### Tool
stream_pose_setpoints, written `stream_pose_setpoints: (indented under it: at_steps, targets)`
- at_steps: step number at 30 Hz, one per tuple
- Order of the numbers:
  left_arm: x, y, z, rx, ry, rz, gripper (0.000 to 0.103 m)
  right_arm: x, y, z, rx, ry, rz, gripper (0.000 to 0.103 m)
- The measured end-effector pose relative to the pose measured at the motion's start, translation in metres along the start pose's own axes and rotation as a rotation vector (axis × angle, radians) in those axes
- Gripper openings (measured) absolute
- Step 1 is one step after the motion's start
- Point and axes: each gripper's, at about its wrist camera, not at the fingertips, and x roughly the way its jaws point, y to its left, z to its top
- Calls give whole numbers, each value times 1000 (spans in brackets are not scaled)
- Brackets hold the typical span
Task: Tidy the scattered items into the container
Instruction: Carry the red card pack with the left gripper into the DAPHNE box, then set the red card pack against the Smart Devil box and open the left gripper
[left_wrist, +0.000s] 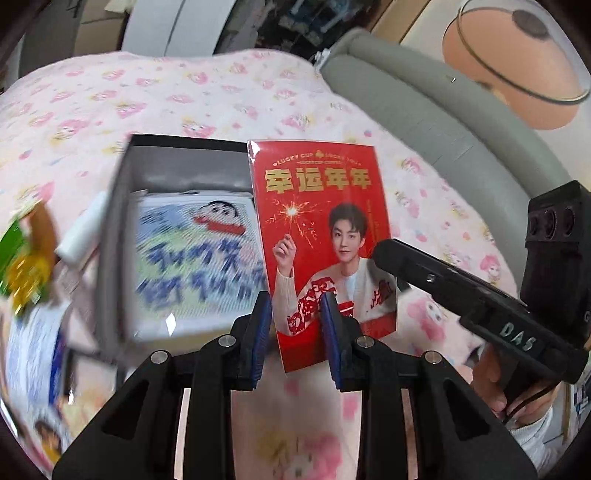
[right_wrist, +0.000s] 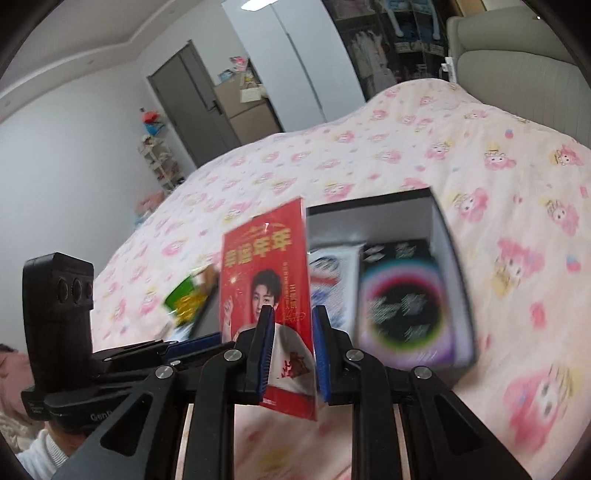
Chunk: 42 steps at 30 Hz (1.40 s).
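A red photo card (left_wrist: 317, 206) with gold lettering stands upright, in the air, in front of an open grey box (left_wrist: 114, 229). My left gripper (left_wrist: 295, 306) is shut on its lower left part, and the blue pads (left_wrist: 334, 332) frame that corner. In the right wrist view the same card (right_wrist: 262, 258) sits between the pads of my right gripper (right_wrist: 290, 317), which is shut on its lower right edge. The right gripper's black fingers (left_wrist: 384, 251) meet the card's right side. The box (right_wrist: 443, 240) holds a cartoon picture (left_wrist: 192, 258) and a black card with a rainbow ring (right_wrist: 402, 295).
The box lies on a bed with a pink cartoon quilt (left_wrist: 184, 96). Left of the box are a white tube (left_wrist: 85, 229), a green and gold packet (left_wrist: 22, 258) and a blue-white item (left_wrist: 37, 350). A grey padded headboard (left_wrist: 424, 110) runs along the right. A hand (left_wrist: 491, 376) holds the right gripper.
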Motion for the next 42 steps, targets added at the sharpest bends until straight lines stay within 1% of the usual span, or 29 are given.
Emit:
stream_pose_setpoints:
  at_steps: [3,6,8,10,13,14,16,19,21,22,23,24,26,27,29,34,36,39,41,42]
  targets:
    - [34,-1,18,-18,57,9,27,31,-32,8,29,44,-43,18]
    - [58,2,28,-28,117,28,27,52,-56,3,76,76,-43,18]
    - [71,2,31,-20,156,63,27,58,-60,-1,70,85,-46,17]
    - [81,2,31,-23,190,81,27,64,-61,-3,46,92,-55,17]
    - [93,3,31,-29,233,100,31,71,-55,-4,6,89,-111,17]
    - [96,3,31,-32,242,103,31,74,-53,-4,-6,89,-131,18]
    - [95,8,31,-56,235,108,31,76,-48,-7,-32,88,-170,18]
    - [90,17,33,-113,191,126,31,71,-47,-8,-37,77,-184,18]
    - [87,26,35,-198,178,156,31,67,-48,-9,-26,68,-183,19]
    - [87,32,35,-255,180,154,31,66,-50,-9,-7,71,-164,19]
    - [89,37,36,-299,187,137,31,66,-52,-9,16,76,-139,19]
    - [92,37,37,-302,196,153,31,65,-55,-9,38,80,-114,19]
    - [99,36,38,-292,214,199,31,66,-55,-8,37,81,-112,19]
    - [101,35,39,-293,222,202,31,65,-55,-8,29,79,-119,19]
    - [104,32,40,-300,236,171,31,64,-54,-8,28,79,-121,19]
    - [116,16,45,-252,276,245,31,61,-58,-10,70,85,-67,19]
    - [119,10,47,-249,289,235,31,61,-56,-11,62,87,-75,19]
    - [125,7,46,-268,297,169,31,62,-54,-12,51,92,-89,19]
    - [127,7,43,-320,283,109,30,62,-55,-12,60,94,-92,19]
    - [127,8,41,-335,280,92,28,62,-56,-12,66,95,-94,19]
